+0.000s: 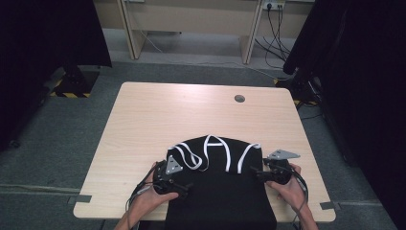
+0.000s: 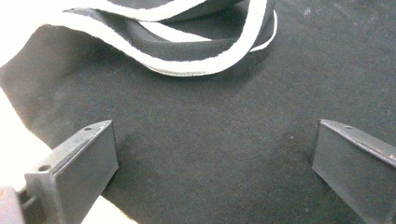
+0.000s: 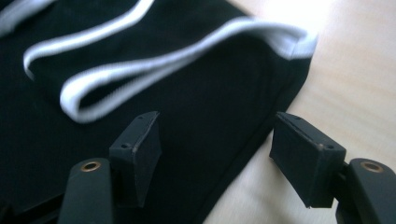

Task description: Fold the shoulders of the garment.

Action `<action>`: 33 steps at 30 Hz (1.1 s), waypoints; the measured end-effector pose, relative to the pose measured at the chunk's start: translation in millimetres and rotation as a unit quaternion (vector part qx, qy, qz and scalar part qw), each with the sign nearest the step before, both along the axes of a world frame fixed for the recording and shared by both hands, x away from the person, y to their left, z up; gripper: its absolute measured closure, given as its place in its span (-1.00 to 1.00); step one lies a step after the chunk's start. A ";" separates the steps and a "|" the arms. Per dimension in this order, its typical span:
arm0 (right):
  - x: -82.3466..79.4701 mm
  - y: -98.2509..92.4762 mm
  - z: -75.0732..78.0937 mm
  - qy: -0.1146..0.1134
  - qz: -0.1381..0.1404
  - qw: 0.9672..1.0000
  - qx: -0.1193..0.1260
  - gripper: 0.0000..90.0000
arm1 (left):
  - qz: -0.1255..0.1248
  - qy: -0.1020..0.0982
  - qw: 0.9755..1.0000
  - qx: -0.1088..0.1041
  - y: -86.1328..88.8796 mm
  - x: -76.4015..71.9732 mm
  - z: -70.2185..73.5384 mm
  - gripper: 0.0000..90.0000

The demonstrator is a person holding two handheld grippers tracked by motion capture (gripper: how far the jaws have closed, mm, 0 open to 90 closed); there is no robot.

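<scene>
1. Lying flat at the near edge of the table, the black bag is hanging partly over the person's side; its white straps are sprawling in loops across its far end.
2. The left gripper is hovering over the bag's left margin, jaws standing wide, nothing between them but cloth underneath, and no pinch is being made.
3. The right gripper is sitting at the bag's right edge, jaws well apart and straddling the seam; the pads are not pressing on anything.
4. Risk, as I am judging it: the right jaws are sitting half over bare table, so closing here may be catching only the hem or missing the cloth altogether.
5. Risk: a loose strap loop is lying near the right jaws and could be getting snagged in a grab.
6. Risk: with so much cloth overhanging, an uneven pull may be dragging the bag off the table.
</scene>
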State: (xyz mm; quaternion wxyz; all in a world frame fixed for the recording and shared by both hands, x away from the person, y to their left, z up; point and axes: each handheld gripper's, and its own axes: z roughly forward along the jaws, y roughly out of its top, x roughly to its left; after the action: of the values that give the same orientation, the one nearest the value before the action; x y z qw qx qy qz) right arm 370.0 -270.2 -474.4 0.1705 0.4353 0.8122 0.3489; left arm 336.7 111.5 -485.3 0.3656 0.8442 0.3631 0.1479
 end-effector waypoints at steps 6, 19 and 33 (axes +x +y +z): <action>-1.9 -1.1 -1.0 -0.008 -0.012 1.000 -0.007 -0.26 | -0.001 0.001 1.000 0.000 -0.3 0.9 0.1 -1.00; 19.0 -11.0 -1.3 -0.010 -0.030 0.999 -0.007 -0.26 | 0.000 0.001 1.000 -0.001 -7.6 24.2 0.2 -1.00; 35.2 -16.8 -1.7 -0.012 -0.048 0.999 -0.005 -0.27 | 0.004 0.002 1.000 -0.003 -12.8 47.0 0.5 -1.00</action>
State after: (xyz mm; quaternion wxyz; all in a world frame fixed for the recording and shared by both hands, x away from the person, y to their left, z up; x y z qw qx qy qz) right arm 405.2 -287.0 -476.2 0.1989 0.4688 0.7898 0.3419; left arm 383.7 98.6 -484.8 0.3667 0.8418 0.3679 0.1470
